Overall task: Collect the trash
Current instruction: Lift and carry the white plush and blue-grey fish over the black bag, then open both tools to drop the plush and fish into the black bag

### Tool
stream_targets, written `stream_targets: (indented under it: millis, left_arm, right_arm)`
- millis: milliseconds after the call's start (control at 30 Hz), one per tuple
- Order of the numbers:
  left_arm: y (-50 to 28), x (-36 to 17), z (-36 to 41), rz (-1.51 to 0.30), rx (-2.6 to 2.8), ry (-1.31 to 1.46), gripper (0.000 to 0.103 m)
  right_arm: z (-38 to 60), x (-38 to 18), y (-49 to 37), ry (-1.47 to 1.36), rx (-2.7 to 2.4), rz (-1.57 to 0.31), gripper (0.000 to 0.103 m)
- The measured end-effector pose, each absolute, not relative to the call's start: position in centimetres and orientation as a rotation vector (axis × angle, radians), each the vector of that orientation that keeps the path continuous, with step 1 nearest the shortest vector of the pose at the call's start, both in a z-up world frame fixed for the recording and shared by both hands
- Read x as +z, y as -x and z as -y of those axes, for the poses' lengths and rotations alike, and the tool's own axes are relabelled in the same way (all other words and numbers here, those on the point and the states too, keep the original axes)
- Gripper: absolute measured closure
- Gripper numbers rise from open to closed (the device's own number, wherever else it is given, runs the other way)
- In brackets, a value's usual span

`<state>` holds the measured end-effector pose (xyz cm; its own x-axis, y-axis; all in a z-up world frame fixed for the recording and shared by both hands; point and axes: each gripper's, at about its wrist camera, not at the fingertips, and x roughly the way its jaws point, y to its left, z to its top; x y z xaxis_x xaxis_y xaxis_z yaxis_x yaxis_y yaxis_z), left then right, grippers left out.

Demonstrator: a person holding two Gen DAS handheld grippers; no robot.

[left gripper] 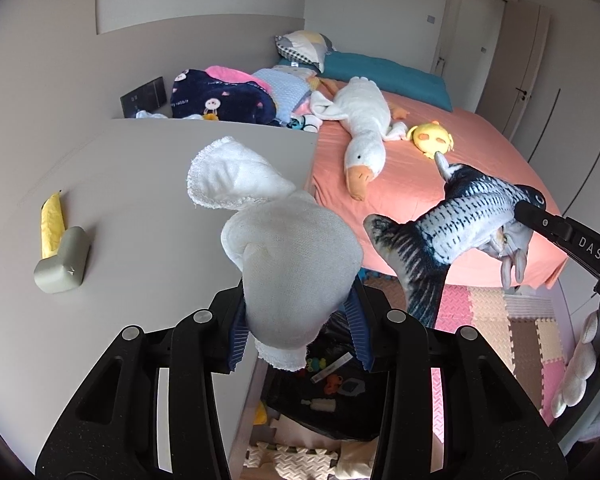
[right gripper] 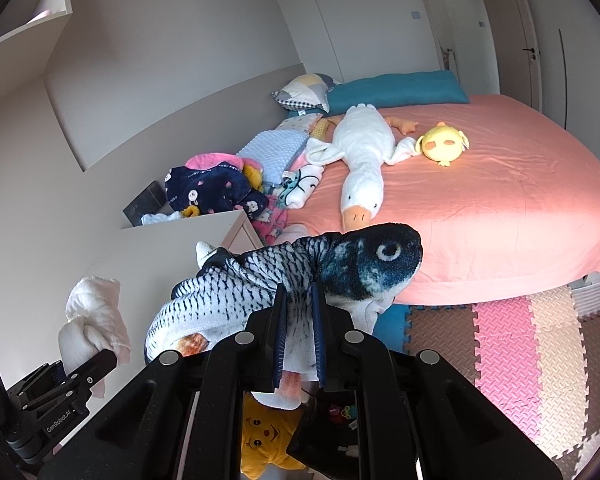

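Note:
My left gripper point(left gripper: 298, 320) is shut on a white cloth bundle point(left gripper: 296, 256), which sticks up between the blue pads over the edge of a grey table point(left gripper: 140, 168). My right gripper point(right gripper: 300, 320) is shut on the belly of a blue-and-white fish plush point(right gripper: 340, 268). In the left wrist view the fish plush point(left gripper: 472, 208) hangs to the right of the cloth. The right wrist view shows the white cloth point(right gripper: 92, 320) at the lower left. A yellow wrapper point(left gripper: 52, 220) and a grey block point(left gripper: 62, 262) lie on the table's left side.
An open black bag point(left gripper: 340, 404) holding small toys sits on the floor below both grippers, beside a yellow star plush point(right gripper: 264, 436). A pink bed point(right gripper: 500, 208) carries a white goose plush point(right gripper: 360, 152) and a yellow chick plush point(right gripper: 442, 144). Foam mats point(right gripper: 500, 352) cover the floor.

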<state>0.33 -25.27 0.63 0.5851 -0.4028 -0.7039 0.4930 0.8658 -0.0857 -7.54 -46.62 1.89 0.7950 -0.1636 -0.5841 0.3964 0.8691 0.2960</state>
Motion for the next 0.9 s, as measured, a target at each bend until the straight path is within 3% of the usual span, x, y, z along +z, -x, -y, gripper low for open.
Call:
stream_targets:
  millis: [767, 833, 867, 900]
  left_arm:
    - [2.4, -1.4, 31.3, -0.824, -0.671, -0.238, 0.061]
    - [2.6, -1.6, 31.6, -0.827, -0.686, -0.25, 0.053]
    - [2.6, -1.6, 31.6, -0.823, -0.705, -0.257, 0.048]
    - [2.8, -1.6, 31.7, -0.808, -0.714, -0.265, 0.034]
  right_arm:
    - [50.8, 0.5, 8.9, -0.456, -0.409, -0.602, 0.09]
    - [50.8, 0.3, 8.6, -0.447, -0.418, -0.617, 0.085]
    - [50.8, 0.3, 8.4, -0.437, -0.43, -0.629, 0.072]
    - [50.9, 0.3, 8.3, -0.429, -0.454, -0.632, 0.055]
